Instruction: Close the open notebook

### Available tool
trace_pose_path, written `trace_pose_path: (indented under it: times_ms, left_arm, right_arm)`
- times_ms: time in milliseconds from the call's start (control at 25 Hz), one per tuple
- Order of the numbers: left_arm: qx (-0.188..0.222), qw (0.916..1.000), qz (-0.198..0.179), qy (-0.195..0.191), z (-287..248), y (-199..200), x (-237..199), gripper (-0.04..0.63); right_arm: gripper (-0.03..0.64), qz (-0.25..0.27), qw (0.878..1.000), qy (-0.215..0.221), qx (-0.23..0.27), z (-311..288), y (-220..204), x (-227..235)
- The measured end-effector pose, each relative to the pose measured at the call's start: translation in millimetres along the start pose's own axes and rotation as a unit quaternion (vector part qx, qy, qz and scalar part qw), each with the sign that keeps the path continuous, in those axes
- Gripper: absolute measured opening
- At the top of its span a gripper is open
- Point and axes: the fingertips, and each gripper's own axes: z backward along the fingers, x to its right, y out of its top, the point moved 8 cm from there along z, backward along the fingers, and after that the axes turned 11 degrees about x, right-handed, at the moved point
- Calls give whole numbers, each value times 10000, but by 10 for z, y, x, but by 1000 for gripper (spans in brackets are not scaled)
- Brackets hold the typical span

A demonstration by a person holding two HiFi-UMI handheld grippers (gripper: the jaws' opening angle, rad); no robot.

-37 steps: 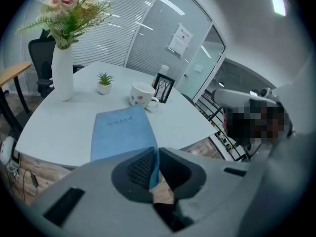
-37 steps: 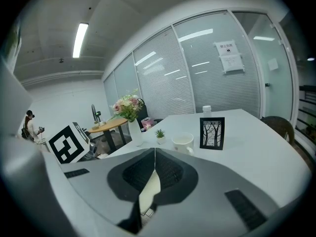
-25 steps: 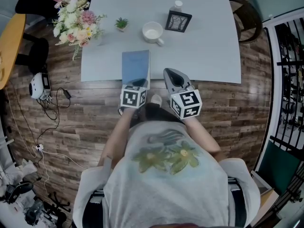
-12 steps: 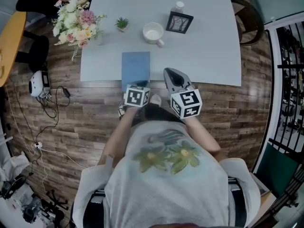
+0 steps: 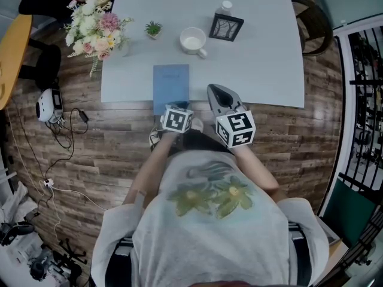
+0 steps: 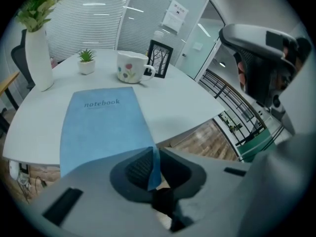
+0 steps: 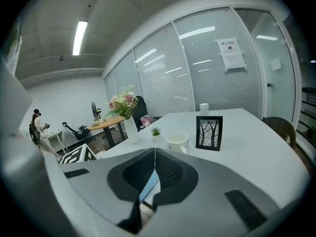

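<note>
Although seemingly done, awaits release | notebook [image 5: 171,85]: lies flat and shut, blue cover up, at near edge of table [image 5: 257,58] | left gripper [image 6: 150,152]: nearly closed, seems to pinch near corner of cover | right gripper [image 7: 154,152]: closed, empty, hovers just beside | remaining: let go, back away

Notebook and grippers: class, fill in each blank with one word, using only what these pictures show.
The notebook lies ____ on the white table.
The left gripper is shut on a corner of the notebook's ____ cover.
The right gripper is shut and holds ____.
Missing words: closed; blue; nothing.
</note>
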Motion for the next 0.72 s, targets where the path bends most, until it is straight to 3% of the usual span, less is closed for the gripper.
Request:
trace_pose_path:
  times_ms: [160,360,480,720]
  left_arm:
    - [-15,9999,-103,-31,41,37,25,40]
    - [-86,9989,-92,-462,97,83,67,94]
    - [45,9977,17,-670,163,154,82,140]
    - [498,9954,73,-813,403,353,63,147]
  right_arm:
    - [18,-7,10000,-47,6,9,6,-21]
    - [18,-20,9999,-114,32,45,7,-82]
    - [18,-37,9999,-157,36,76,-7,-128]
    - [18,-72,9995,-283,80,118,-12,-239]
